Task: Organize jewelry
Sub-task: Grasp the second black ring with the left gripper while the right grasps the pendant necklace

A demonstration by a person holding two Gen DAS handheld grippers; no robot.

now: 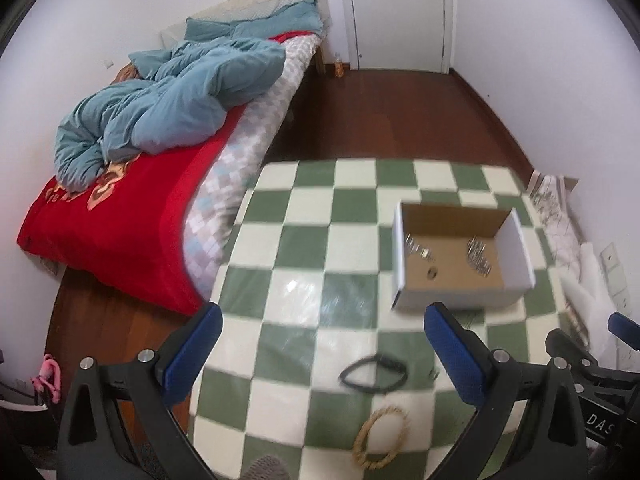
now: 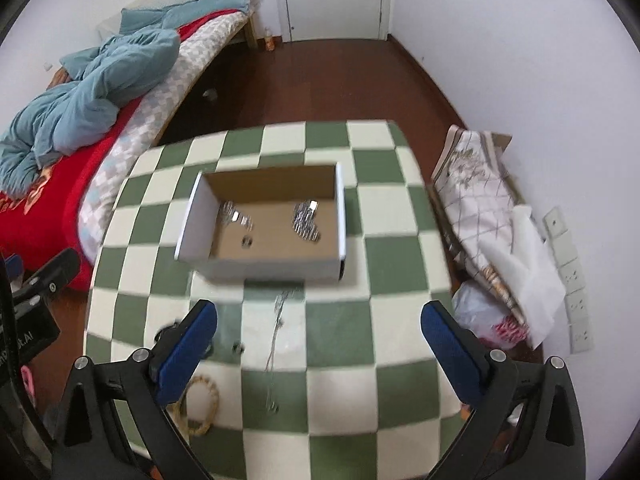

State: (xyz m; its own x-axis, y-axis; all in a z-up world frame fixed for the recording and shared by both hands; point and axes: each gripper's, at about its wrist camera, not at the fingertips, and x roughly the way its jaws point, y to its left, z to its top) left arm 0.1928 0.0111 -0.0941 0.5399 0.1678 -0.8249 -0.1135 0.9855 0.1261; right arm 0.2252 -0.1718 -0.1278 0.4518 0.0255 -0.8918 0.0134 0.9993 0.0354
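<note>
An open cardboard box (image 1: 460, 256) (image 2: 264, 224) stands on the green-and-white checked table (image 1: 304, 280) (image 2: 360, 320) and holds several small silver pieces (image 1: 478, 258) (image 2: 306, 216). A black bracelet (image 1: 374, 374) and a tan braided ring (image 1: 382, 436) (image 2: 202, 404) lie on the cloth near me. A thin silver chain (image 2: 276, 336) and a small ring (image 2: 239, 347) lie in front of the box. My left gripper (image 1: 324, 332) is open and empty above the black bracelet. My right gripper (image 2: 320, 328) is open and empty above the chain.
A bed (image 1: 132, 184) with a red blanket and blue quilt stands to the left of the table. Folded fabric and plastic bags (image 2: 488, 216) lie on the floor to the right by the wall. A white door (image 1: 400, 12) is at the back.
</note>
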